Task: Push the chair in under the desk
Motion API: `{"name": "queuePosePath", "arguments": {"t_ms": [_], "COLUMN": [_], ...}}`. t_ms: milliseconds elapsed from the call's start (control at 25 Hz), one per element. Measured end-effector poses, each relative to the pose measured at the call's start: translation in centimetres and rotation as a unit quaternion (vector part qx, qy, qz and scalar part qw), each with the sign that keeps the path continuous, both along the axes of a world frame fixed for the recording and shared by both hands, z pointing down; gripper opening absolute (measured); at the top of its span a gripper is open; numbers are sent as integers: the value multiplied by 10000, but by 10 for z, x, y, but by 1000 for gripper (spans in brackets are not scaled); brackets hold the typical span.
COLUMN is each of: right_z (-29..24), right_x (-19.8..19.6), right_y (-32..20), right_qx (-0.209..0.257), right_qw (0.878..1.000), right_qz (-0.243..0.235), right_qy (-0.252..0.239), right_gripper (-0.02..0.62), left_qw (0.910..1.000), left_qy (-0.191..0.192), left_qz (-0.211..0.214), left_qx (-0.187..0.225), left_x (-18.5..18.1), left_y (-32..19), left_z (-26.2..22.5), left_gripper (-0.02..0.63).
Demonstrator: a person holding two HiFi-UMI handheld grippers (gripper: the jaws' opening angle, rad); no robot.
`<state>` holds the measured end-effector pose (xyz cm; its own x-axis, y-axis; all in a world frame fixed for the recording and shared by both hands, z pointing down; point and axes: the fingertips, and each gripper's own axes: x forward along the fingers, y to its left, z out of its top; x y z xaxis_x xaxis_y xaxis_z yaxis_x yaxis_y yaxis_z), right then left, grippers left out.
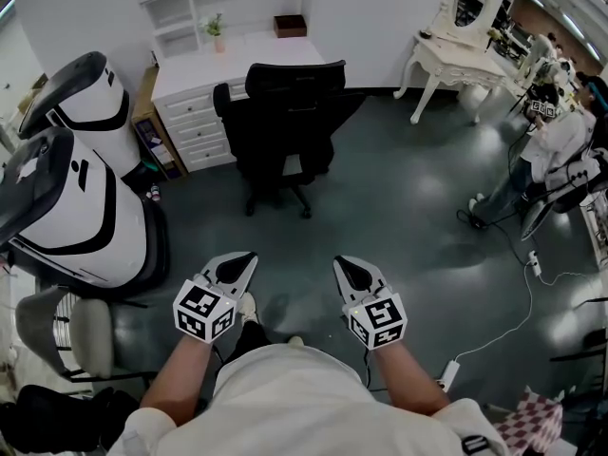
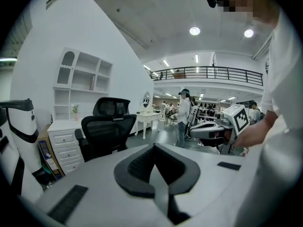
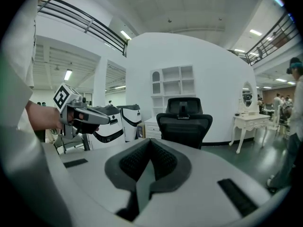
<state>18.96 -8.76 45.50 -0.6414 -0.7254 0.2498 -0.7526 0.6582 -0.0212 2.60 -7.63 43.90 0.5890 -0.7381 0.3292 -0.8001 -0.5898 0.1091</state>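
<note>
The person stands on a dark, glossy floor (image 1: 399,217) with both tools held out low in front of the body, level with each other and apart. The left claw (image 1: 245,262) is closed: in the left gripper view its two dark pads meet at a seam with nothing between them. The right claw (image 1: 344,268) is closed as well, pads together and empty. Neither touches anything.

The chair (image 1: 285,112) — black, high-backed, with a headrest and armrests — stands well ahead of both claws, its back turned toward the person. It sits just in front of the white worktop (image 1: 237,55), with its wheeled base out on the open floor. How far the seat reaches under the worktop cannot be told. Both gripper views look at the chair's back from a distance.

A small potted plant (image 1: 217,31) and a brown box (image 1: 290,25) stand on the worktop, under white shelves, and drawers fill its left side. Large white-and-black machines (image 1: 76,188) stand to the left. At the far right are a white dressing table (image 1: 456,55) with an oval mirror and a person (image 1: 556,141) in white.
</note>
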Motion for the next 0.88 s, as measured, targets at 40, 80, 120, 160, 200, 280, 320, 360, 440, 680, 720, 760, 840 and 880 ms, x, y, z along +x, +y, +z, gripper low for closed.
{"name": "queuePosePath", "arguments": {"t_ms": [40, 80, 120, 160, 200, 280, 320, 360, 440, 680, 720, 760, 840, 880], "right_z": [1, 1, 2, 2, 2, 1, 1, 1, 0, -1, -1, -1, 0, 0], "right_x": [0, 1, 2, 2, 3, 4, 4, 4, 4, 0, 0, 0, 0, 0], "right_y": [3, 5, 8, 9, 11, 13, 14, 15, 17, 21, 20, 20, 20, 20], "right_qx": [-6, -11, -12, -11, -8, -1, 6, 15, 26, 31, 27, 25, 20, 11], "right_qw": [10000, 10000, 10000, 10000, 10000, 10000, 10000, 10000, 10000, 9999, 9999, 9999, 9998, 9998], "right_qz": [-8, -18, -27, -34, -38, -51, -59, -68, -85, -147, -157, -163, -174, -178], "right_qy": [-10, -20, -25, -26, -22, -9, -5, -4, -3, 2, 1, 2, 2, 0], "right_gripper": [4, 3, 4, 3, 5, 3, 3, 3, 3, 3, 3, 3, 3, 3], "left_qw": [10000, 10000, 10000, 10000, 10000, 10000, 9999, 9999, 10000, 10000, 10000, 10000, 10000, 10000], "left_qy": [-2, 6, 19, 33, 47, 69, 73, 72, 69, 65, 62, 55, 40, 42], "left_qz": [27, 52, 66, 71, 71, 70, 69, 67, 58, 25, 31, 42, 61, 70], "left_qx": [-7, -10, -8, -1, 7, 19, 23, 26, 25, 18, 18, 19, 11, -1], "left_x": [2, 4, 5, 7, 7, 9, 10, 10, 10, 9, 10, 11, 13, 13], "left_y": [3, 6, 8, 10, 11, 13, 13, 14, 15, 15, 15, 15, 16, 16], "left_z": [1, 2, 3, 3, 3, 2, 3, 3, 4, 4, 4, 4, 6, 7], "left_gripper": [-3, -5, -3, -3, -3, -3, -3, -3, -3, -3, -3, -5, -3, -5]}}
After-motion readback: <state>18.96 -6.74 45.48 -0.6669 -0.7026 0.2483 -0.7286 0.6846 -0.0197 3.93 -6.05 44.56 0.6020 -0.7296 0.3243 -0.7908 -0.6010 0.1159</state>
